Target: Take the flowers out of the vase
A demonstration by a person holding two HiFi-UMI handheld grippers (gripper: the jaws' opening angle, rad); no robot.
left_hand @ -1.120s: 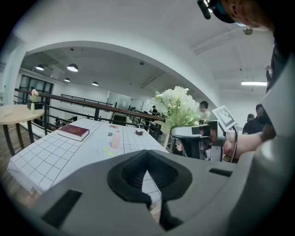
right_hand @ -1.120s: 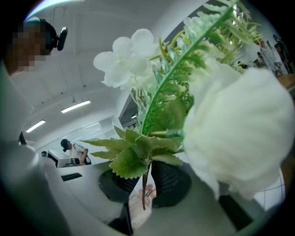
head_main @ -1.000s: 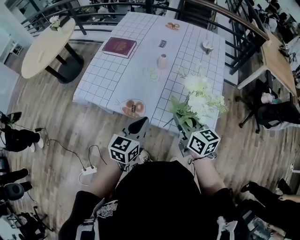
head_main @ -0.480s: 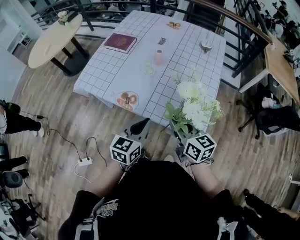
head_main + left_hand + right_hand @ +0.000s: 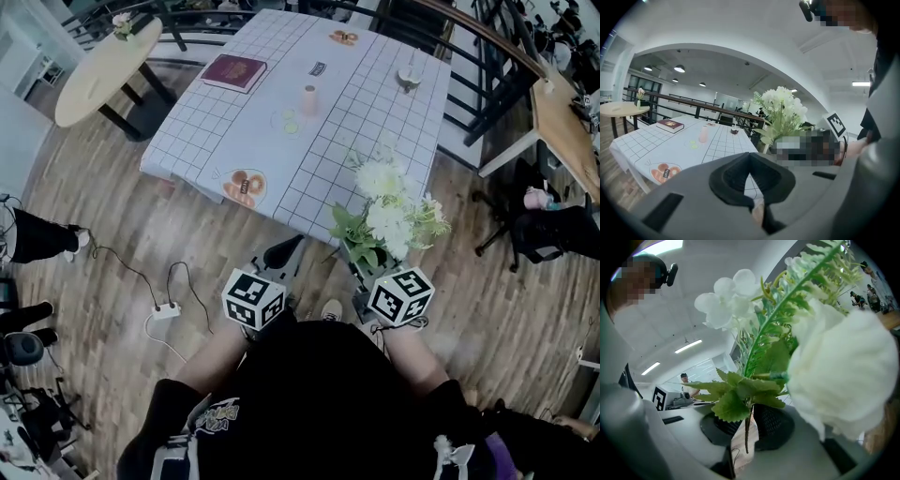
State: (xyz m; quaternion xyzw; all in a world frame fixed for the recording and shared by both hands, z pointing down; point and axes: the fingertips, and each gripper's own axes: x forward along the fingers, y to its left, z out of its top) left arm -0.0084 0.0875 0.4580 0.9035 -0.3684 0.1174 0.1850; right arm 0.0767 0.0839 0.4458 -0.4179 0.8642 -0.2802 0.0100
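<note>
Clearly the right gripper [image 5: 746, 425] is clenched on the flowers [image 5: 834, 380]: a thin green stem runs down between its two dark pads, with leaves and white blossoms spreading above them. Seen from the head view, that bunch [image 5: 389, 211] stands up from the right gripper [image 5: 361, 261] just off the near edge of the table [image 5: 375, 122], partly over its corner. The left gripper [image 5: 750, 173] has its jaws pressed together with nothing between them, and it sits [image 5: 281, 251] beside the right one, also just off the table's near edge. Near the middle of the table stands the pink vase [image 5: 309, 98], well apart from the flowers. A dark red book [image 5: 234, 72] lies toward the table's far left corner.
</note>
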